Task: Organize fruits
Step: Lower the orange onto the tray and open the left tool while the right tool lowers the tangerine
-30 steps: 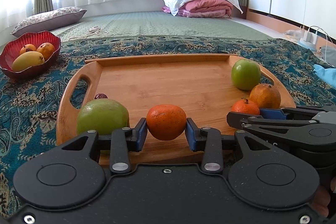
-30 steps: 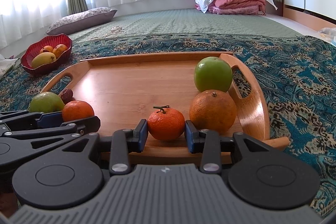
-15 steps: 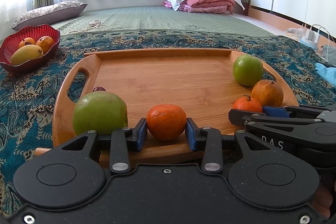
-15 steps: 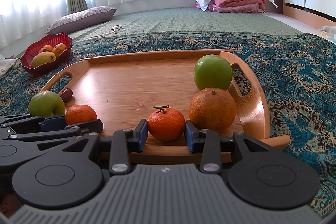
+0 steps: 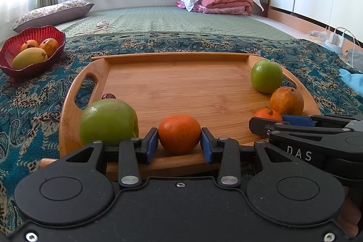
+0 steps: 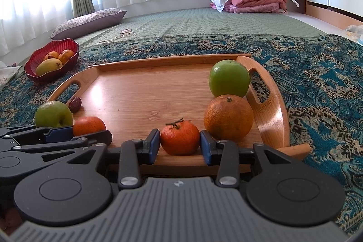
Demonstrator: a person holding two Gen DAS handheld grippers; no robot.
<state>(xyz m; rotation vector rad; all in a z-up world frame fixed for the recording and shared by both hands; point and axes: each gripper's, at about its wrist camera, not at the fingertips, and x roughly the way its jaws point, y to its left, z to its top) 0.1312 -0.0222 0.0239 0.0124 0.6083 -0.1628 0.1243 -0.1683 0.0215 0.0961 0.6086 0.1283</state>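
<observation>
A red bowl (image 5: pixel 34 56) with a mango and two small orange fruits sits far left on the patterned blanket (image 5: pixel 34 106), apart from the wooden tray (image 5: pixel 181 87); at the tray's near-left corner a green apple (image 5: pixel 107 121) stands with a dark date (image 6: pixel 74 104) just behind it; the left tongs (image 5: pixel 179 144) clasp a smooth tangerine (image 5: pixel 179 134) at the near rim, blue pads against both sides; the right tongs (image 6: pixel 180 145) likewise grip a stemmed tangerine (image 6: pixel 180 137); just beside it lies a larger orange (image 6: pixel 228 120), touching a second green apple (image 6: pixel 229 78) by the right handle.
</observation>
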